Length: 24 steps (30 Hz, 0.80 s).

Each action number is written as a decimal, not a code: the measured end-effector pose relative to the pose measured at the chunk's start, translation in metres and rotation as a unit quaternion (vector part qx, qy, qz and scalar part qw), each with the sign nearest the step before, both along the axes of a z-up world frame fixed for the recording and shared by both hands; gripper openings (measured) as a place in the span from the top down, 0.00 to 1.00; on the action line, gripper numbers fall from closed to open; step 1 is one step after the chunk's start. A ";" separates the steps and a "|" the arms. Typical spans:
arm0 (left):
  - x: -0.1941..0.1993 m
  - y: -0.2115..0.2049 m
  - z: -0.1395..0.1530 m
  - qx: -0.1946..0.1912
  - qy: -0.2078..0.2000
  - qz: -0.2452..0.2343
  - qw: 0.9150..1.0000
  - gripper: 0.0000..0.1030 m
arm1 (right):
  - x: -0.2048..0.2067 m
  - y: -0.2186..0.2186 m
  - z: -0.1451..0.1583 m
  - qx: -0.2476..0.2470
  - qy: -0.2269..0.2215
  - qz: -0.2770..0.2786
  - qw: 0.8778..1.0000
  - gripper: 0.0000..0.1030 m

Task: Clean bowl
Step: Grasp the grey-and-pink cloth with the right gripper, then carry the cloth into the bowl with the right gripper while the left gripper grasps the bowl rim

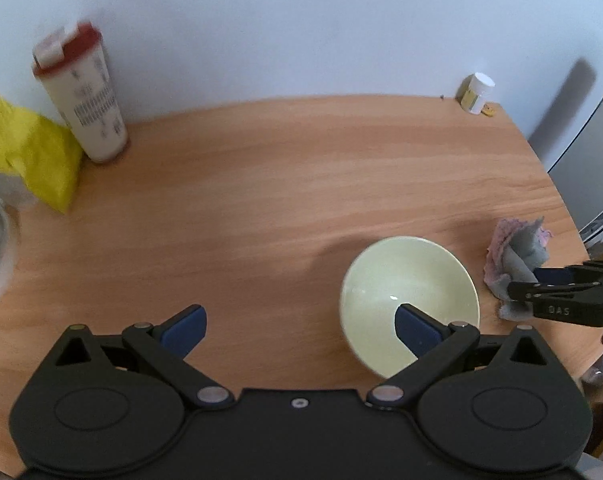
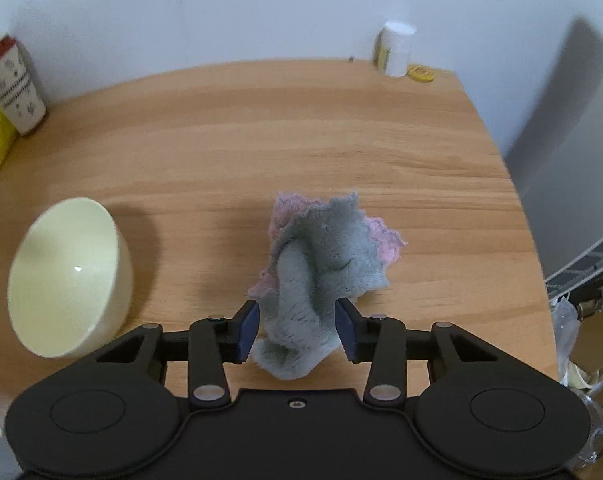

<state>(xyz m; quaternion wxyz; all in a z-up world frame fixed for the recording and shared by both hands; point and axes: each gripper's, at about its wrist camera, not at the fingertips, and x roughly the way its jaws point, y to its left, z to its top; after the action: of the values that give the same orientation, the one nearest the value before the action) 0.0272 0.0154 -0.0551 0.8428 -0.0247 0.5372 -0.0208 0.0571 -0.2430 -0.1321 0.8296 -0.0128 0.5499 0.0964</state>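
A pale yellow-green bowl point(image 1: 409, 300) stands empty on the wooden table point(image 1: 261, 184); it also shows in the right wrist view point(image 2: 69, 280) at the left. My left gripper point(image 1: 301, 328) is open and empty, its right finger in front of the bowl's rim. My right gripper point(image 2: 297, 328) is shut on a crumpled grey and pink cloth point(image 2: 325, 264), which stands up from the table to the right of the bowl. The cloth point(image 1: 517, 256) and right gripper point(image 1: 517, 292) also show at the right of the left wrist view.
A white canister with a red lid point(image 1: 81, 92) and a yellow bag point(image 1: 33, 152) stand at the back left by the wall. A small white bottle point(image 1: 477, 92) stands at the back right with a yellow lid point(image 2: 420, 73) beside it. The table's right edge point(image 2: 533, 264) is close to the cloth.
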 end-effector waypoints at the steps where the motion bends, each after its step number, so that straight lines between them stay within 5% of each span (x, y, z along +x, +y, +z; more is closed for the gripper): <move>1: 0.001 0.001 -0.003 -0.008 0.004 0.004 1.000 0.03 | 0.000 0.000 0.000 0.000 0.001 0.001 1.000 0.54; 9: 0.007 0.004 -0.039 -0.025 0.049 0.063 0.997 0.23 | 0.017 -0.004 -0.013 -0.006 0.029 0.087 0.996 0.55; 15: 0.006 0.003 -0.053 -0.042 0.064 0.085 0.993 0.24 | 0.024 -0.013 -0.018 0.000 0.037 0.134 0.990 0.57; 24: 0.007 -0.011 -0.067 -0.042 0.093 0.064 0.993 0.33 | 0.037 -0.028 -0.020 0.025 0.053 0.153 0.987 0.79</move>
<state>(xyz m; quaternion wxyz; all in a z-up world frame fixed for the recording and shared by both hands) 0.0343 0.0045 -0.1221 0.7872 -0.0963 0.6090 0.0131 0.0940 -0.2708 -0.1518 0.7748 -0.0710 0.5821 0.2361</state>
